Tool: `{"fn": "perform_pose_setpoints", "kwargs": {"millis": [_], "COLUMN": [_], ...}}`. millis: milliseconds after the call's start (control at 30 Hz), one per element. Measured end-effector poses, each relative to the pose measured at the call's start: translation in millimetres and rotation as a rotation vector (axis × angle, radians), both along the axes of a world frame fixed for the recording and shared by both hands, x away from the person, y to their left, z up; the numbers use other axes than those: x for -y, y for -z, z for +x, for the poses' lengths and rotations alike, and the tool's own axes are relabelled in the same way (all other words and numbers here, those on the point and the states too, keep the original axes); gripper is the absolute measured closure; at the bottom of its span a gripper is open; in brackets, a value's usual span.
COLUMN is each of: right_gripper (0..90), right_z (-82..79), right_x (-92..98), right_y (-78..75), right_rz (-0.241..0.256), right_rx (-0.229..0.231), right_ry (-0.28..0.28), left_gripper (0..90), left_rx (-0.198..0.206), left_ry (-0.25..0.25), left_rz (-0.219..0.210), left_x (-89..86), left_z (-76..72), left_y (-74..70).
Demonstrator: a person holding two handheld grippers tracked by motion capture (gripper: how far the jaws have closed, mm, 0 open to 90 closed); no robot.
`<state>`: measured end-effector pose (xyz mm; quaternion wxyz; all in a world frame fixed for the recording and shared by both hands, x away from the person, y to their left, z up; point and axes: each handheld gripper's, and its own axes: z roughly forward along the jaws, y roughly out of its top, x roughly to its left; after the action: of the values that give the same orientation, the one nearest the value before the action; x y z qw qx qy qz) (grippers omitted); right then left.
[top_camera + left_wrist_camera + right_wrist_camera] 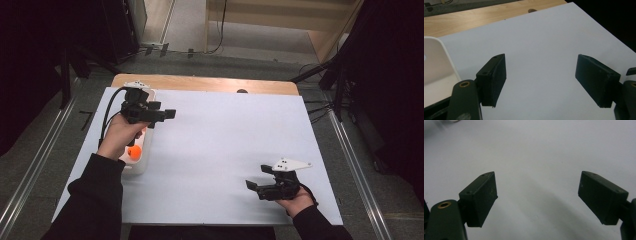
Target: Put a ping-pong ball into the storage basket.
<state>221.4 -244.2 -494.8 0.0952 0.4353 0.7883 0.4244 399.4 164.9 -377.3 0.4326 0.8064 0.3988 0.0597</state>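
Observation:
My left gripper [162,117] hangs over the left part of the white table sheet [225,145], just above a white tray [141,162] that holds an orange ball [134,152]. In the left gripper view the gripper [544,80] stands open with bare sheet between its jaws, and the tray's white rim [439,52] shows at the left. My right gripper [256,189] rests near the front right of the sheet, pointing left. Its jaws in the right gripper view [541,200] are wide apart with nothing between them.
The wooden table edge [200,82] runs along the far side of the sheet, with a small dark mark [242,91] on it. Dark stands and cables surround the table on the floor. Metal rails [350,150] run along both sides.

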Motion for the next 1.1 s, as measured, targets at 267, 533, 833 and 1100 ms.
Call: {"fn": "perform_pose_setpoints", "kwargs": {"millis": [267, 533, 833, 1100], "right_gripper": [14.2, 14.1, 14.2, 14.2], "right_z": [-0.4, 0.0, 0.4, 0.3], "right_x": [0.0, -0.5, -1.1, -1.1], "right_y": [-0.5, -0.1, 0.2, 0.3], "right_rz": [0.0, -0.004, -0.008, -0.008], "right_rx": [-0.001, 0.003, 0.004, 0.001], "right_ry": [-0.003, -0.005, -0.007, -0.008], "left_gripper": [25.2, 25.3, 25.2, 25.2], "left_rx": [0.005, 0.019, 0.032, 0.039], "left_ry": [0.037, 0.061, 0.095, 0.129], "left_rz": [0.012, 0.012, 0.029, 0.016], "left_x": [3.7, 0.1, 3.1, 9.0], "left_z": [-12.7, -25.6, -37.9, -48.4], "left_y": [5.9, 11.4, 17.1, 18.9]}}
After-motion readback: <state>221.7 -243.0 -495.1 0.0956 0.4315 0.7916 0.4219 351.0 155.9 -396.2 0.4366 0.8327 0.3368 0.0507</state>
